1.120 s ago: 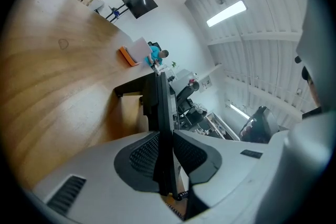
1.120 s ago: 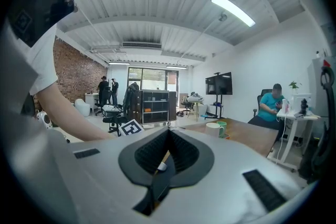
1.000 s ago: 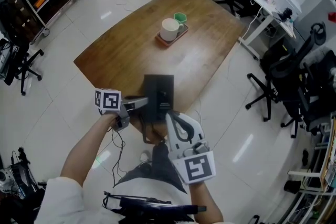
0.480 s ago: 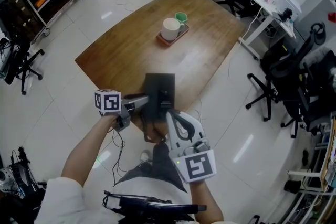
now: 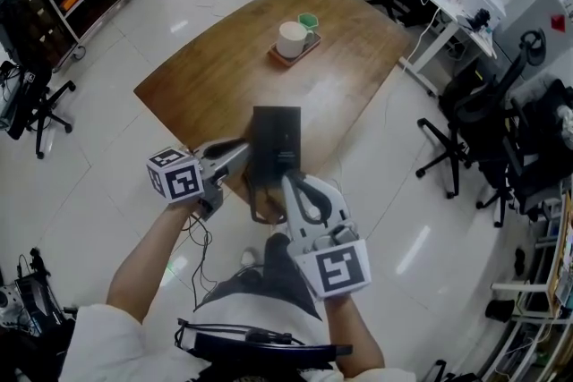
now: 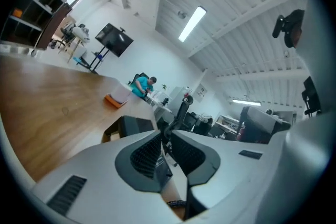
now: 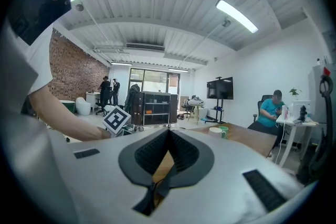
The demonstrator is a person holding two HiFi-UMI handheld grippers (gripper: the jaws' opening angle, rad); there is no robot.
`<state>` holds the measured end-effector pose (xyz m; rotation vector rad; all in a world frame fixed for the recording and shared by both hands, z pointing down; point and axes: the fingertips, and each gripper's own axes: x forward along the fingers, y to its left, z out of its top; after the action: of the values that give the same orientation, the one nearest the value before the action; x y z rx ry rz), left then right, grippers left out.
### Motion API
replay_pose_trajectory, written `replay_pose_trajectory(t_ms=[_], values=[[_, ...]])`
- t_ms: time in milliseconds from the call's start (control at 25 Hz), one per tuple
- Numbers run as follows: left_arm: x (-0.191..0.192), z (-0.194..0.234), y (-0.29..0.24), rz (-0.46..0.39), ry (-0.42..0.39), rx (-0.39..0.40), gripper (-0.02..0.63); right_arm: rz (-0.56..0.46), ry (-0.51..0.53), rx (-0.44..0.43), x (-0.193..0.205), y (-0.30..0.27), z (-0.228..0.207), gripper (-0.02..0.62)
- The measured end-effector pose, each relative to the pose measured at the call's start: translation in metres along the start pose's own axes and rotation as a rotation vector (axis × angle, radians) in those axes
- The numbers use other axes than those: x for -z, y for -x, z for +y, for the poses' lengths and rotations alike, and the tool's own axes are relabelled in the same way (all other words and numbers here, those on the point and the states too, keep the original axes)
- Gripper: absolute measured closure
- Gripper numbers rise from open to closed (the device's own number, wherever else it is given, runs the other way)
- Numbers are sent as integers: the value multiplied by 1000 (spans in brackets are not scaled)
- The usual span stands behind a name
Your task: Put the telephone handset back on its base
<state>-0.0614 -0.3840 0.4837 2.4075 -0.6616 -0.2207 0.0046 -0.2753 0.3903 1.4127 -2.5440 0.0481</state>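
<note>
Left claw (image 6: 164, 132) is closed down to a thin slit. A dark sliver and, lower down, a bit of coiled cord (image 6: 175, 203) show through it, but nothing is plainly pinched. Right claw (image 7: 168, 131) is fully closed, pads meeting, and empty, with only bare wood behind it. In the head view the left claw (image 5: 240, 154) noses up to the left flank of the black telephone base (image 5: 276, 139). The right claw (image 5: 288, 185) hangs just beside the base's near end, over the near corner of the desk (image 5: 215, 76).

The handset cannot be told apart from the black of the base in any view; going by the cord, I judge it lies at or close by the base's left side.

To seat it well, the left claw should open enough to take the handset across its narrow middle. It should then hold the handset level and lower both ends into the cradle together, with the cord clear underneath. The closed right claw could steady the base, which sits close to the desk edge and may slide.

The base's long axis runs away from the person, toward the far tray (image 5: 294, 58); the handset should probably lie along that same line, parallel to the left edge
</note>
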Motion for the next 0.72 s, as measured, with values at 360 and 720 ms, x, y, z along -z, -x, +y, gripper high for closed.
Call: replay_pose_trajectory(t_ms=[360, 720], values=[[-27, -121, 29, -115, -230, 150, 579, -27, 7, -7, -16, 24, 25, 595], [-24, -212, 43, -196, -425, 180, 603, -75, 17, -25, -27, 52, 30, 595]])
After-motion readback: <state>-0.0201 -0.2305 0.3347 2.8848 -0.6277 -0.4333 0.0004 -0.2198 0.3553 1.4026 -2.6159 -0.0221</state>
